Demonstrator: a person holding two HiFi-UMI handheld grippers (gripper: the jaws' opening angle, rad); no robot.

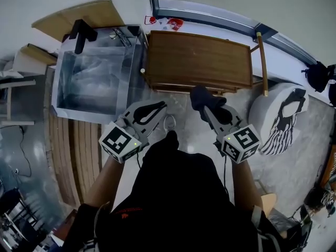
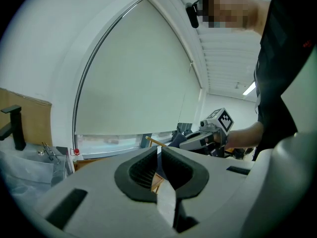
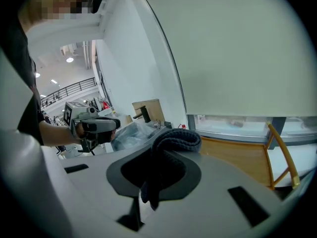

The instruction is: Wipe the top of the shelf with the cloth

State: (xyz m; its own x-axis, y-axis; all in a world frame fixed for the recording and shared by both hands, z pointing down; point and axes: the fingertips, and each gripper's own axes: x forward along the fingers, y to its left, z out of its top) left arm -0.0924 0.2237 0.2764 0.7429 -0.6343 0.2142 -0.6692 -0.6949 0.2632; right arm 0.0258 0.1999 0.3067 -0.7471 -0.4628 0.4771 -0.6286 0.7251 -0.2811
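The brown wooden shelf top (image 1: pixel 199 59) lies just ahead of both grippers, below a window sill. My right gripper (image 1: pixel 210 106) is shut on a dark knitted cloth (image 1: pixel 201 96), held in front of the shelf's near edge, not touching it. In the right gripper view the cloth (image 3: pixel 176 140) bunches over the tips of the right gripper (image 3: pixel 166 150), with the shelf (image 3: pixel 233 155) beyond. My left gripper (image 1: pixel 160 107) hangs level with it to the left, shut on nothing. In the left gripper view the left gripper (image 2: pixel 159 152) shows its pads nearly meeting.
A clear plastic bin (image 1: pixel 94 77) stands against the shelf's left side. A wooden rod (image 1: pixel 261 62) leans at the shelf's right end. A white round seat with a striped bag (image 1: pixel 278 117) stands at the right. Cardboard (image 1: pixel 79 14) leans behind the bin.
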